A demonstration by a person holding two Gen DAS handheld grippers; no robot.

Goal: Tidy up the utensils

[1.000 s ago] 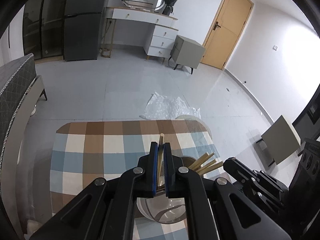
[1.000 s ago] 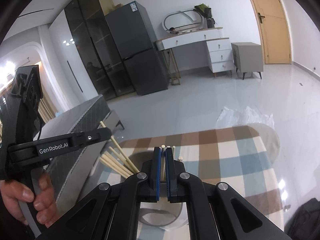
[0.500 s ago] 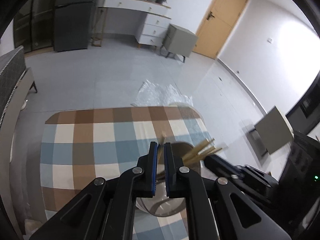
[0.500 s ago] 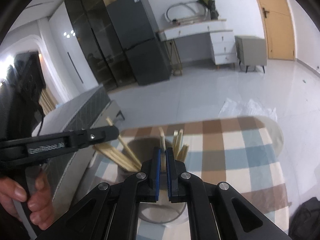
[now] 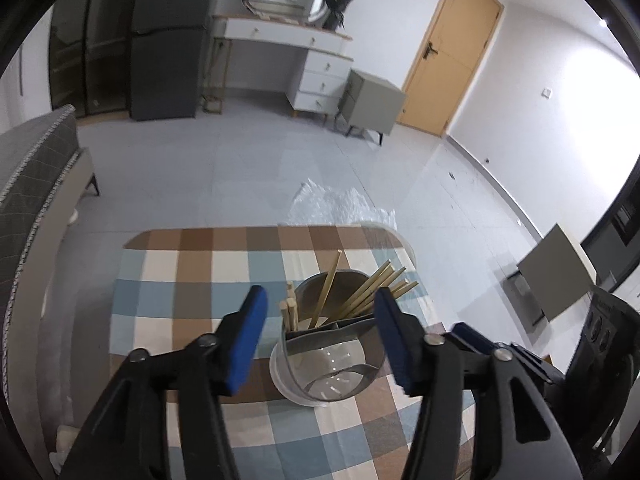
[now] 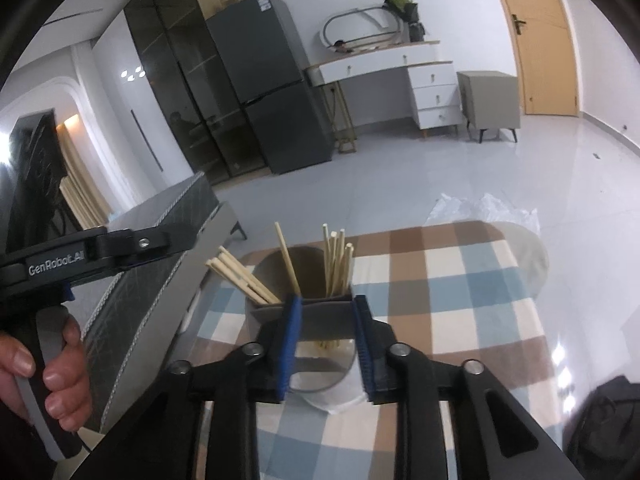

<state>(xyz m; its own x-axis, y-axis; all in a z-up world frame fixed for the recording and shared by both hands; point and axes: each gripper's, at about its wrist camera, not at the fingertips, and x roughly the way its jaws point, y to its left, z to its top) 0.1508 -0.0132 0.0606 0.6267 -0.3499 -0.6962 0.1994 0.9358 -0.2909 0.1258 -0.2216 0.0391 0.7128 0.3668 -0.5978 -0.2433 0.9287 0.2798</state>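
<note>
Letting go now: both my left gripper (image 5: 318, 312) and right gripper (image 6: 325, 320) are opening, nothing pinched, chopsticks (image 5: 370, 290) standing in the holder (image 5: 328, 368) mid-table (image 5: 168, 280). Best to back straight out without nudging them.

Pale wooden chopsticks (image 5: 366, 290), glossy metal holder (image 5: 328, 376), checked cloth (image 5: 192, 280)

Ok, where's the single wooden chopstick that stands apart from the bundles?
In the left wrist view, the single wooden chopstick leans in the round grey divided holder, centre frame on the checked tablecloth, between the two chopstick bundles.
</note>
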